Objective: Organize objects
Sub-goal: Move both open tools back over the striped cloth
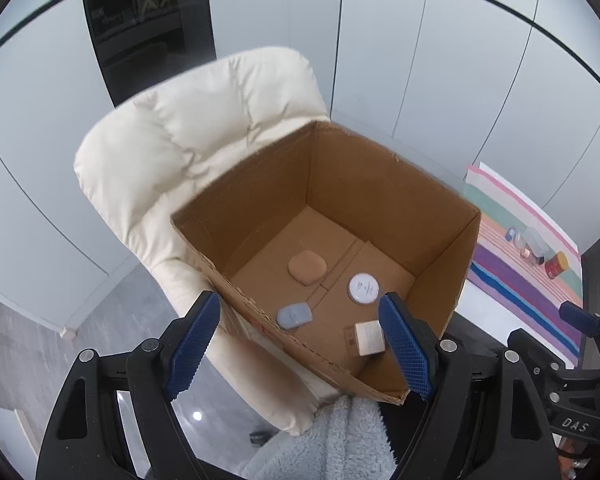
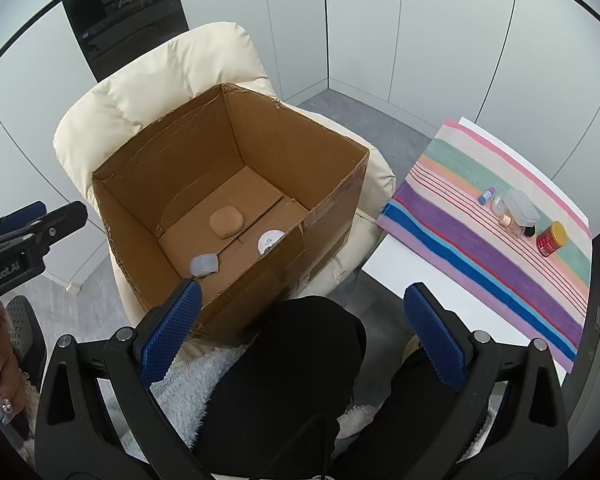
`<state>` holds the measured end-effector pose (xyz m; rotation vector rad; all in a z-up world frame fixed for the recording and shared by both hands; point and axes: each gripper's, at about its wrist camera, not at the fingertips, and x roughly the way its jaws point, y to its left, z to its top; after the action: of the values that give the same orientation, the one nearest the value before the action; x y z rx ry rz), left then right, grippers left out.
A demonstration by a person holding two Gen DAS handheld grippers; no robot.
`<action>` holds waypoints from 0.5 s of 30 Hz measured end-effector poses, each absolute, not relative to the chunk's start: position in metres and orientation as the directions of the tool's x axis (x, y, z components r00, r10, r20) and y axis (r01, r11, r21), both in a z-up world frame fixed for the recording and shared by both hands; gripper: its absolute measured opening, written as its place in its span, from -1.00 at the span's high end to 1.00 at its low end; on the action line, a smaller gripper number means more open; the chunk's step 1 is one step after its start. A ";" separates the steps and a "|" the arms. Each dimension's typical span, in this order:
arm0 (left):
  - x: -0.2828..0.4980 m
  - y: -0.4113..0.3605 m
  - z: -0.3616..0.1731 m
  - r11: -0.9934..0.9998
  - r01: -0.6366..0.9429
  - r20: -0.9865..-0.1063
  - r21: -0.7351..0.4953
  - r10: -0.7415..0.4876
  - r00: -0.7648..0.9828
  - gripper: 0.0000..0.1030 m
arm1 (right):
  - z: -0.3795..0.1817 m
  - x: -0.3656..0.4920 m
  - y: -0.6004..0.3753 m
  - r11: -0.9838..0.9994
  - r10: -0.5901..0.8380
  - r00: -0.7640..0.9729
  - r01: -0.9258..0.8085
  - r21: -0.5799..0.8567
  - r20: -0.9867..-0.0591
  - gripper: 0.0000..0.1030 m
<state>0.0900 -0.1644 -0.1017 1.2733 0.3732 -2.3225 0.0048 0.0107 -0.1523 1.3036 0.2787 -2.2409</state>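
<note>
Both tongs, left and right, gape empty above the box on the chair; jars wait on the worktop.

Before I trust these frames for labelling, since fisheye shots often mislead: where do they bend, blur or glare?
Left wrist view: wall seams bow strongly, corners go black, the cream chair edge is slightly smeared, and a small glare spot sits on the glossy floor below the gripper. Right wrist view: same bowing, but sharper; the cardboard box wall hides part of the white round tin.
</note>
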 end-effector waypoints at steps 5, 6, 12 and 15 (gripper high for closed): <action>0.089 -0.161 -0.098 -0.852 0.524 -0.822 -0.007 -0.294 -0.487 -0.61 | -0.148 0.005 0.018 -0.846 -0.341 -0.411 0.525 0.086 -0.845 -0.99; 0.087 -0.160 -0.098 -0.854 0.521 -0.822 -0.006 -0.292 -0.489 -0.61 | -0.147 0.005 0.021 -0.850 -0.340 -0.414 0.520 0.088 -0.844 -0.99; 0.071 -0.147 -0.099 -0.879 0.477 -0.822 -0.008 -0.265 -0.503 -0.61 | -0.142 0.000 0.045 -0.882 -0.317 -0.450 0.463 0.085 -0.835 -0.99; 0.058 -0.135 -0.100 -0.898 0.440 -0.824 -0.011 -0.241 -0.513 -0.61 | -0.142 -0.003 0.062 -0.903 -0.295 -0.463 0.420 0.086 -0.836 -0.99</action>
<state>0.0578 -0.1345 -0.0995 1.2663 0.3070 -2.4154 -0.0030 0.0624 -0.1420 1.3173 0.1843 -2.3717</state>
